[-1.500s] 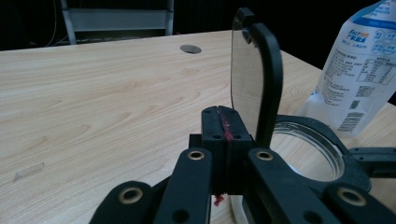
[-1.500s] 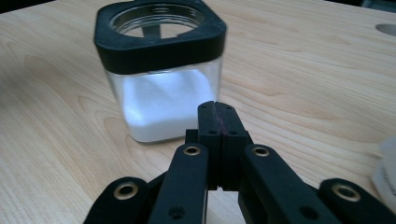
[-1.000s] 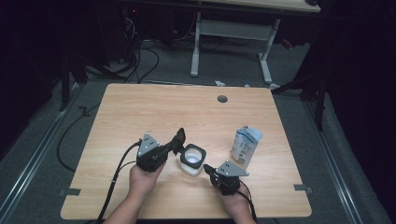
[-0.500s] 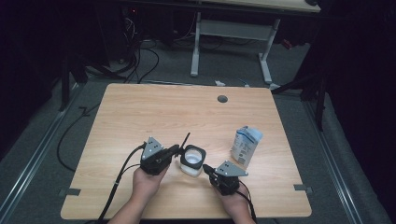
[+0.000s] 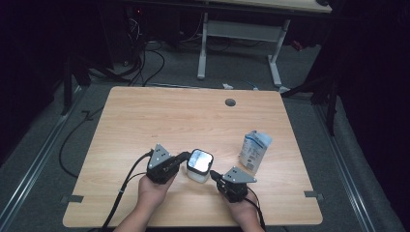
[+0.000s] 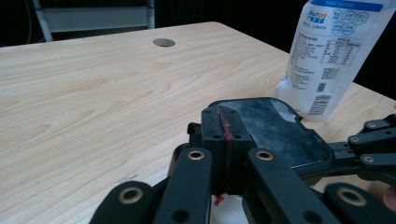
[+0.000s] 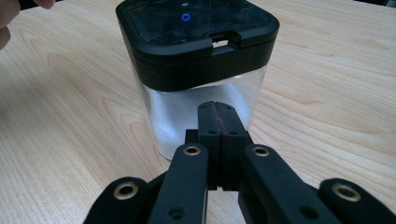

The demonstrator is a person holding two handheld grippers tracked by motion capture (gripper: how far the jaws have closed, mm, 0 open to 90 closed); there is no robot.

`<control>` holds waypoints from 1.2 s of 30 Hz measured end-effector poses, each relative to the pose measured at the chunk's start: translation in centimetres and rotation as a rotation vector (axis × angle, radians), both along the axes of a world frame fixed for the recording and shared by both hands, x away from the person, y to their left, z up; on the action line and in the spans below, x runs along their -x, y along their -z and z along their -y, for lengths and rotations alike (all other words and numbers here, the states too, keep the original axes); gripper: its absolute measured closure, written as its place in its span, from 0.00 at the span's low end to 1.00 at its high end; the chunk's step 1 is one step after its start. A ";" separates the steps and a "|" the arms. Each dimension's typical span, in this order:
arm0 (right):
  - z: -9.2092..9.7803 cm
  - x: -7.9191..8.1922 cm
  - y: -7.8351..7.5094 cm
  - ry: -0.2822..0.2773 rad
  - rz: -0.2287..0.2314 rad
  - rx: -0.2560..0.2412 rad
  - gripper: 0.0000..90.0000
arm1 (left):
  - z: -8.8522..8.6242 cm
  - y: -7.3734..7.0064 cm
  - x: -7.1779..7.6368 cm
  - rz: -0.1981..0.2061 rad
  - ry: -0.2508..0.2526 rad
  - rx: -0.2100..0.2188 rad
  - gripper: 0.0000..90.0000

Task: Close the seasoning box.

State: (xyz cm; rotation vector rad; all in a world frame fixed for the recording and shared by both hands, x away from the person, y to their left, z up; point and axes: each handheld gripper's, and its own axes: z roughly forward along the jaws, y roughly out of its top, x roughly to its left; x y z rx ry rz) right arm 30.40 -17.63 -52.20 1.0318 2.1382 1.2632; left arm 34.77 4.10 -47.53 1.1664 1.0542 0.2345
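- High view: I see a light wooden table (image 5: 145,125) with a round cable hole (image 5: 230,102) near its far edge.
- A white and blue pouch (image 5: 255,151) stands upright at my right, well apart from the hole.
- A clear square jar (image 5: 199,165) with a black lid (image 7: 196,28) sits near the front edge, between my two tools.
- My left gripper (image 5: 183,156) has its jaws pressed together, tips at the jar's left side by the lid.
- My right gripper (image 5: 212,175) is closed on nothing, tips just beside the jar's lower wall; I cannot tell if they touch.
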 end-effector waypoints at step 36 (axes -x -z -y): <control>0.5 0.4 0.0 0.004 -0.001 -0.007 1.00 | 0.2 4.9 -2.3 -0.086 -0.041 -0.092 1.00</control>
